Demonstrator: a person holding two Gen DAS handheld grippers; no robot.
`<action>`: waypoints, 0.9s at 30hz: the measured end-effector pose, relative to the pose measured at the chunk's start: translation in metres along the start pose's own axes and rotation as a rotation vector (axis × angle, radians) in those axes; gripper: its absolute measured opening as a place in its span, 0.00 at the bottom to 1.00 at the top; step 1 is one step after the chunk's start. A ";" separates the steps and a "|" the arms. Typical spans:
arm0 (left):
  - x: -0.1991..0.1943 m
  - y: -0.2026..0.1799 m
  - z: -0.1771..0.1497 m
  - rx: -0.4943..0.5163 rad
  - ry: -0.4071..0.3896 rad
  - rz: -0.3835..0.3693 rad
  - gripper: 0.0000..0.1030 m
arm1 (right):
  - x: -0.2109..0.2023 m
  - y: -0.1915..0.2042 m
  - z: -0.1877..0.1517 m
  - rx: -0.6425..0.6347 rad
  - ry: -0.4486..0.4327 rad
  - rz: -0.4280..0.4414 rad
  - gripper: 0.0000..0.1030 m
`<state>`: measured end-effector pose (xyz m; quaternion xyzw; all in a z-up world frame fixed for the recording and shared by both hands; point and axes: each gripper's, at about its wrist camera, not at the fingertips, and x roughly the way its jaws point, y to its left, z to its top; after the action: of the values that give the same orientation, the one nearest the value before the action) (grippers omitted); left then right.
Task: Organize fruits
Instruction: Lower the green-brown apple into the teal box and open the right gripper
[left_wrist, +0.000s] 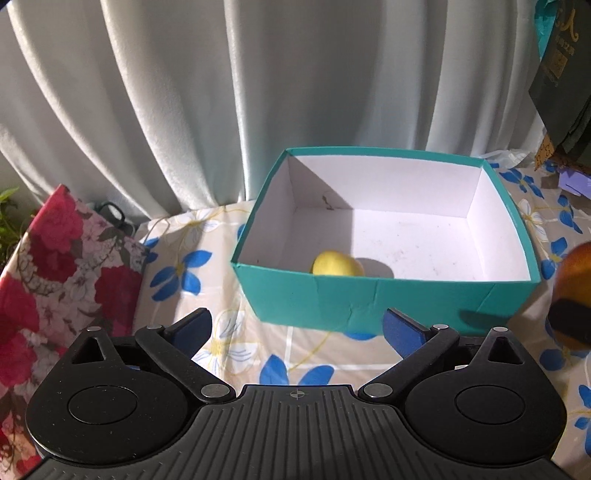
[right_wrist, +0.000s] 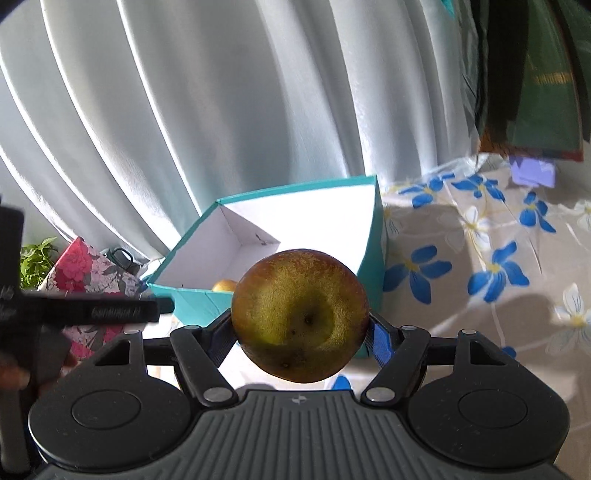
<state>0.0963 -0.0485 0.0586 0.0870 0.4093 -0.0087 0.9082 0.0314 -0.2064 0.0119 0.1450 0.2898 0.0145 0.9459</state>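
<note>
A teal box (left_wrist: 384, 301) with a white inside stands on the flowered cloth. A yellow fruit (left_wrist: 337, 263) lies in it against the near wall. My left gripper (left_wrist: 297, 330) is open and empty, just short of that wall. In the right wrist view my right gripper (right_wrist: 300, 334) is shut on a brown-green round fruit (right_wrist: 300, 317), held in the air on the near side of the box (right_wrist: 373, 266). The yellow fruit (right_wrist: 224, 285) peeks over the box's edge. The held fruit (left_wrist: 574, 295) also shows at the right edge of the left wrist view.
A pale curtain (left_wrist: 184, 103) hangs behind the table. A red flowered bag (left_wrist: 62, 273) stands at the left, with a green plant (right_wrist: 37, 260) beside it. Dark green packages (left_wrist: 565, 74) and a purple item (right_wrist: 532, 171) sit at the far right. The left gripper's dark body (right_wrist: 92, 312) crosses the right view.
</note>
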 end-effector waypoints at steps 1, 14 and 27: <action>-0.003 0.001 -0.004 -0.003 0.000 0.009 0.98 | 0.001 0.001 0.002 -0.004 -0.005 0.001 0.70; -0.009 0.023 -0.035 -0.078 0.087 -0.025 0.98 | 0.055 0.008 0.028 -0.070 0.004 -0.028 0.70; 0.003 0.052 -0.050 -0.168 0.167 0.005 0.98 | 0.134 0.020 0.021 -0.244 0.013 -0.191 0.70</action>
<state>0.0654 0.0108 0.0315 0.0119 0.4826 0.0355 0.8750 0.1557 -0.1775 -0.0391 0.0007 0.3046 -0.0393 0.9517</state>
